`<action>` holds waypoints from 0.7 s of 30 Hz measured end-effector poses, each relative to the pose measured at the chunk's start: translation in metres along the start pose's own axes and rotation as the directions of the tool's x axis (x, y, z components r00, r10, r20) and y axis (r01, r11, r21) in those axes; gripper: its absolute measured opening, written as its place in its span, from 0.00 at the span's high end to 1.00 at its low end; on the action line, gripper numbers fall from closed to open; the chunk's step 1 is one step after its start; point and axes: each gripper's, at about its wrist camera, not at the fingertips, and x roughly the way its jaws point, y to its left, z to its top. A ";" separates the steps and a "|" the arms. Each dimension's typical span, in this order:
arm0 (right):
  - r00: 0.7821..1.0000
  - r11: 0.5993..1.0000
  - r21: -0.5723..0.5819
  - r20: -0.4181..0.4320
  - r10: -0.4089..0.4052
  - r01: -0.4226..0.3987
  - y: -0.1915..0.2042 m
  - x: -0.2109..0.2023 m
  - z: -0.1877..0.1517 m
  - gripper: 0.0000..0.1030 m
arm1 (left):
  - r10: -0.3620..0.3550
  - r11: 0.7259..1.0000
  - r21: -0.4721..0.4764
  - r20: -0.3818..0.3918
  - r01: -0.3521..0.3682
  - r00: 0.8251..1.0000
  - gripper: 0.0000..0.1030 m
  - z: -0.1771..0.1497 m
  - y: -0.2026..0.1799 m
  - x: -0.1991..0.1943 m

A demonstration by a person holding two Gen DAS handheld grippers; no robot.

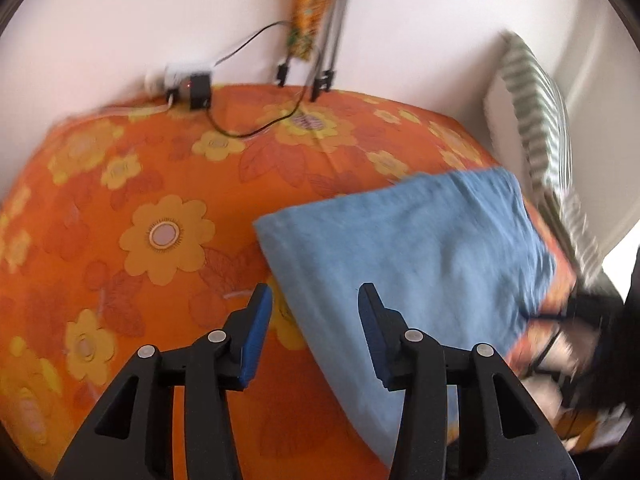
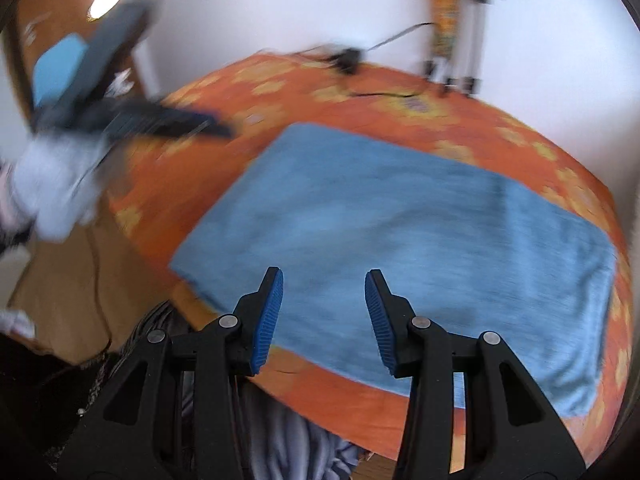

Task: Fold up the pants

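Observation:
Light blue pants [image 1: 420,264] lie folded into a flat rectangle on the orange flowered bed cover [image 1: 160,184]. They also fill the middle of the right wrist view [image 2: 400,248]. My left gripper [image 1: 316,300] is open and empty, just above the near left edge of the pants. My right gripper [image 2: 324,284] is open and empty, above the near edge of the pants. The left gripper also shows blurred at the upper left of the right wrist view [image 2: 120,80], held above the bed's left side.
A tripod [image 1: 328,40] stands at the back by the white wall, with a black charger and cable [image 1: 200,92] on the bed. A striped pillow [image 1: 540,120] leans at the right. Wooden floor [image 2: 72,280] and a pile of clothes [image 2: 288,440] lie beside the bed.

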 end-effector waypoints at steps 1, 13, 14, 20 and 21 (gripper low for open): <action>1.000 0.999 -0.044 -0.007 0.008 -0.008 0.014 0.008 0.001 0.56 | -0.011 0.999 -0.033 -0.016 0.011 1.000 0.58 0.005 0.008 0.008; 0.995 0.968 -0.233 -0.065 0.076 -0.090 0.111 0.065 0.007 0.56 | -0.069 0.989 -0.138 -0.127 0.051 0.990 0.58 0.018 0.032 0.070; 0.996 0.966 -0.248 -0.068 0.061 -0.076 0.117 0.069 0.005 0.56 | -0.072 0.988 -0.142 -0.129 0.053 0.989 0.58 0.018 0.033 0.071; 0.999 0.948 -0.318 -0.048 0.000 -0.015 0.142 0.077 0.002 0.34 | -0.089 0.987 -0.142 -0.126 0.071 0.988 0.58 0.021 0.034 0.078; 0.999 0.944 -0.330 -0.041 -0.026 0.011 0.145 0.080 0.002 0.34 | -0.090 0.987 -0.142 -0.125 0.072 0.988 0.58 0.022 0.034 0.079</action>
